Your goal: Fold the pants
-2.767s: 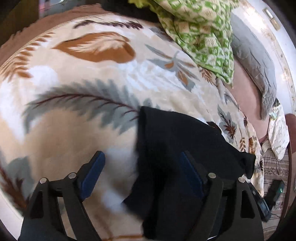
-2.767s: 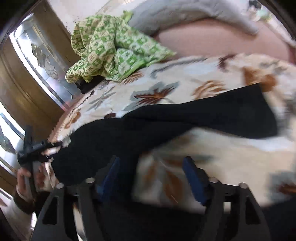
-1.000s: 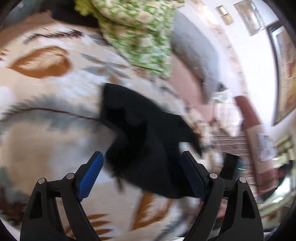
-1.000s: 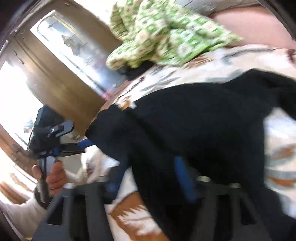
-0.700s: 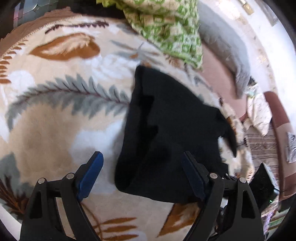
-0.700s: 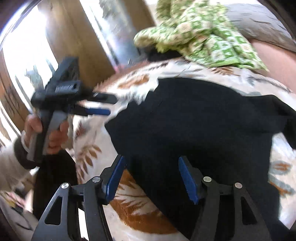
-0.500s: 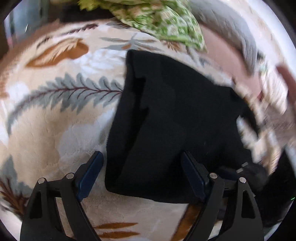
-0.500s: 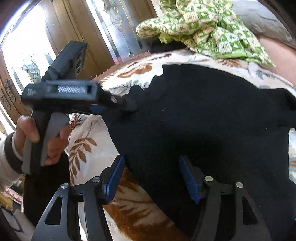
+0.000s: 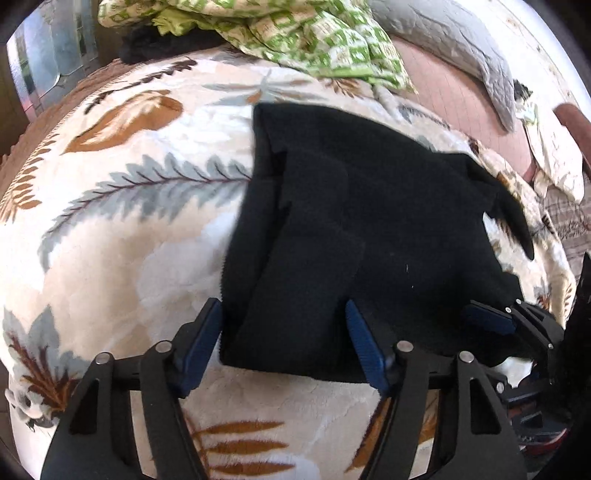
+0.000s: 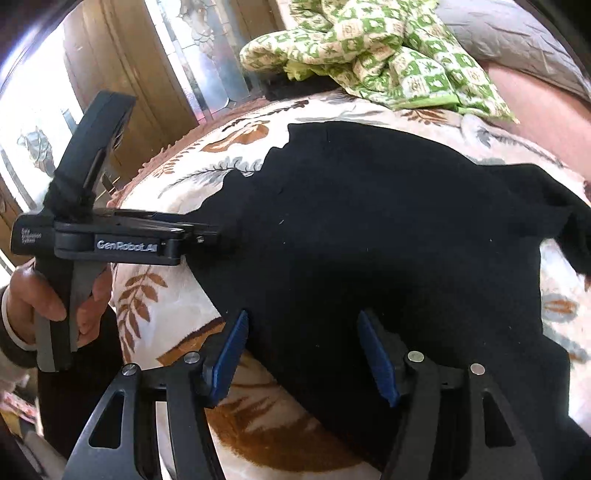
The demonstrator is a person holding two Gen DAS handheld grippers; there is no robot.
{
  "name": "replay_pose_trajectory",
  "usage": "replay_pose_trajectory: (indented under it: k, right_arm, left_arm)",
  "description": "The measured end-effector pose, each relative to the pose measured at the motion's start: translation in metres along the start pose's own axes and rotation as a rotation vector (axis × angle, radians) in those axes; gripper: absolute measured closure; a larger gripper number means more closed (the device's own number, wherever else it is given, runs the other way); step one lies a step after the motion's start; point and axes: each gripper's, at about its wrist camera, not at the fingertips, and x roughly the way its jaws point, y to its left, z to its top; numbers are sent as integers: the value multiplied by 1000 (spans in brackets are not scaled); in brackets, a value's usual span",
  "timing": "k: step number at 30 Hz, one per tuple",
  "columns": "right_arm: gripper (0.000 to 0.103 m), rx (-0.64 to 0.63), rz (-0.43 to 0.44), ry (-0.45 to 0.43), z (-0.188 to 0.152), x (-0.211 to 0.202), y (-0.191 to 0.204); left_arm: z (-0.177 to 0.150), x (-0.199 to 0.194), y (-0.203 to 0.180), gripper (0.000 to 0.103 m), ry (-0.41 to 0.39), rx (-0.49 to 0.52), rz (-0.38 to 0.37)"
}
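Observation:
The black pants (image 9: 362, 206) lie folded in layers on a leaf-print blanket (image 9: 122, 236), also seen in the right wrist view (image 10: 388, 236). My left gripper (image 9: 284, 339) is open, its jaws either side of the near left corner of the pants. It also shows from the side in the right wrist view (image 10: 199, 236), touching the pants' left edge. My right gripper (image 10: 303, 350) is open over the near edge of the pants. Its blue-padded fingers (image 9: 491, 317) show in the left wrist view at the pants' right side.
A green patterned cloth (image 9: 306, 33) and a grey pillow (image 9: 461, 44) lie at the far end of the bed. A wooden door with glass panels (image 10: 155, 85) stands left of the bed. The blanket's edge (image 10: 122, 295) is by my left hand.
The pants now lie folded and flatter on the blanket. Both grippers have moved in close to the near edge. The left gripper's jaws have narrowed around the corner.

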Motion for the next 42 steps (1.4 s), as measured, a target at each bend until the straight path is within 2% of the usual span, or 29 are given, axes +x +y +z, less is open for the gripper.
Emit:
replay_pose_trajectory:
  k: [3, 5, 8, 12, 16, 20, 26, 30, 33, 34, 36, 37, 38, 39, 41, 42]
  right_arm:
    - [41, 22, -26, -17, 3, -10, -9]
    - [40, 31, -44, -32, 5, -18, -15]
    - [35, 63, -75, -51, 10, -29, -33]
    - [35, 155, -100, -48, 14, -41, -61]
    - [33, 196, -162, -76, 15, -66, -95]
    - [32, 174, -341, -81, 15, -102, -149]
    - [31, 259, -525, -22, 18, -126, -252]
    - [31, 371, -571, -5, 11, -127, -308]
    - [31, 486, -505, 8, 0, -119, -345]
    - [32, 503, -486, 23, -3, -112, -352]
    - [46, 476, -470, 25, -5, -101, -353]
    - [74, 442, -480, 5, -3, -99, -349]
    - [97, 412, -464, -18, 2, -98, -345]
    - [96, 408, -457, -25, 5, -96, -344]
    - [97, 382, -477, -44, 13, -97, -339]
    - [97, 358, -490, -57, 16, -100, -335]
  left_arm:
    - [8, -19, -2, 35, -68, 14, 25]
    - [18, -29, -6, 30, -103, 27, 29]
    - [34, -29, -10, 25, -103, 9, -2]
    - [52, -21, -20, 25, -86, 13, -39]
    - [76, -8, -31, 21, -100, 44, -68]
    - [106, 11, -40, 20, -78, 99, -94]
    - [149, 53, -55, 20, -17, 192, -100]
    - [168, 78, -54, 20, -10, 254, -38]
    - [175, 99, -47, 19, 13, 253, -28]
    - [176, 108, -47, 19, 24, 262, -18]
    - [177, 126, -48, 19, 40, 275, 11]
    - [177, 132, -48, 13, 45, 272, 19]
    - [176, 136, -50, 8, 32, 271, 27]
    - [173, 138, -54, 5, -2, 285, 50]
    - [170, 137, -62, 7, -18, 334, 75]
    - [170, 134, -64, 19, -17, 353, 54]
